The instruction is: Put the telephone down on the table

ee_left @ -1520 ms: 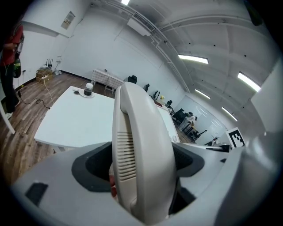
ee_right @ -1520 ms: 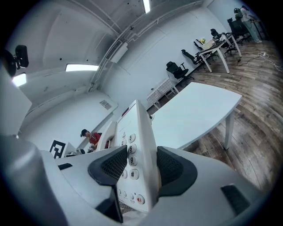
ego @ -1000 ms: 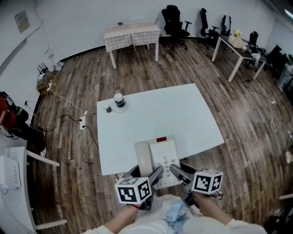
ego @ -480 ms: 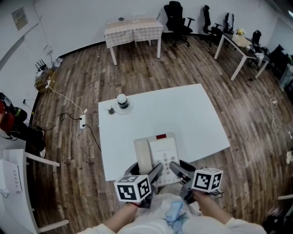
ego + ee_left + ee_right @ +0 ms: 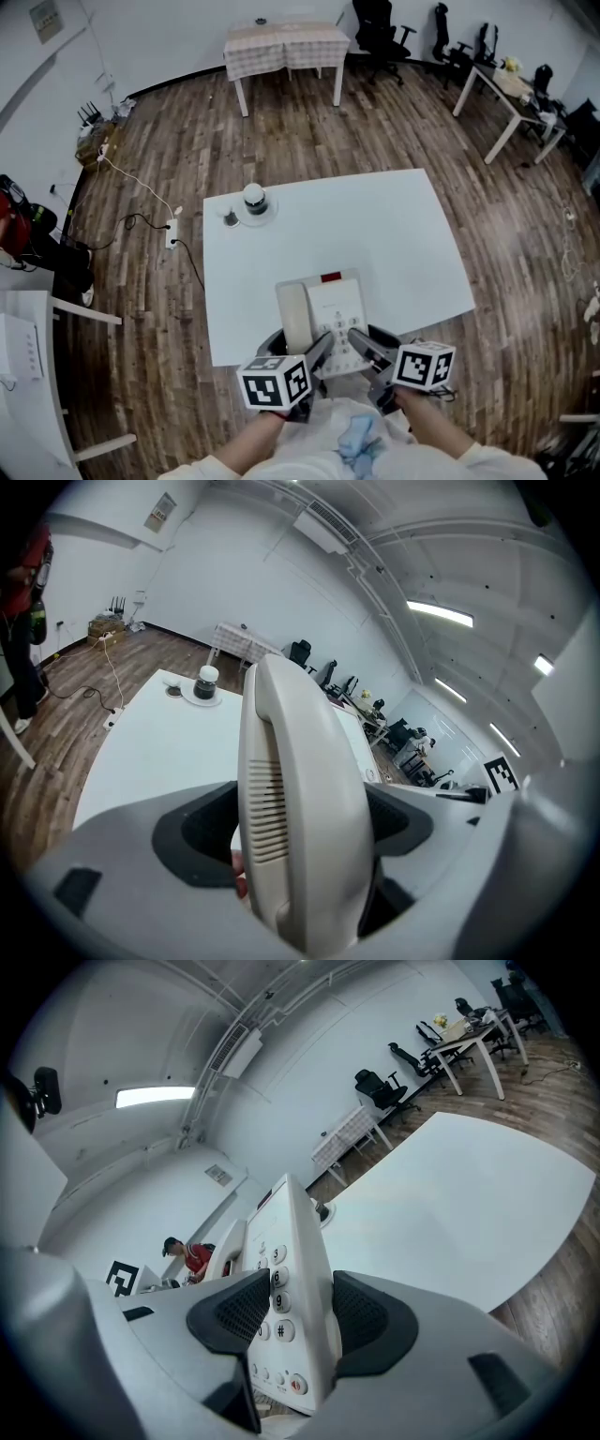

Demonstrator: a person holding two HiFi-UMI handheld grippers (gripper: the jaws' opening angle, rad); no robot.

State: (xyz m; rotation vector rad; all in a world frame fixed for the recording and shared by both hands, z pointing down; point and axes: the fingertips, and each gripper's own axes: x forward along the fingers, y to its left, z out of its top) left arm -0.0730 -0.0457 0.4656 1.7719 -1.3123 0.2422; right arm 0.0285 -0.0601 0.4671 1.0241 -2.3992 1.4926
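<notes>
Telephone (image 5: 323, 319) was lower centre, over table (image 5: 375, 234) edge; I had left gripper (image 5: 317, 358) fingers (image 5: 202, 827) pinching handset (image 5: 300, 799), right gripper (image 5: 362, 349) pinching keypad (image 5: 272, 1307) side, to hold it level.

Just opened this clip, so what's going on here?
A person grips a white desk telephone with both tools. The left tool is shut on the handset side, and the right tool is shut on the keypad edge. The telephone sits at the near edge of the white table. Whether it already rests on the table cannot be told.
</notes>
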